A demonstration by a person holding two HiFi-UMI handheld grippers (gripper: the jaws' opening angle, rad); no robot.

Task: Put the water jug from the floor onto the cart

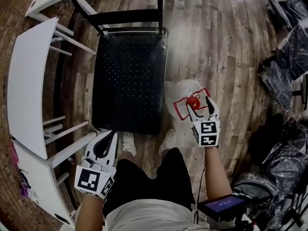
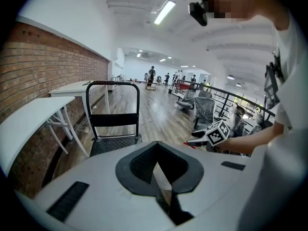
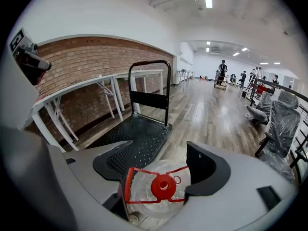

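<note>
Wood floor (image 1: 226, 57) next to the cart (image 1: 127, 81): jug (image 1: 180, 93) sits between the wide-open jaws of the right gripper (image 1: 198, 106), not clamped. Left gripper (image 1: 109, 137) is closed, empty.

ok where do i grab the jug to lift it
By the red handle across its top, coming straight down from above. The jug stands upright, cap up, and its body looks too wide for the jaws; the handle bar is thin.
</note>
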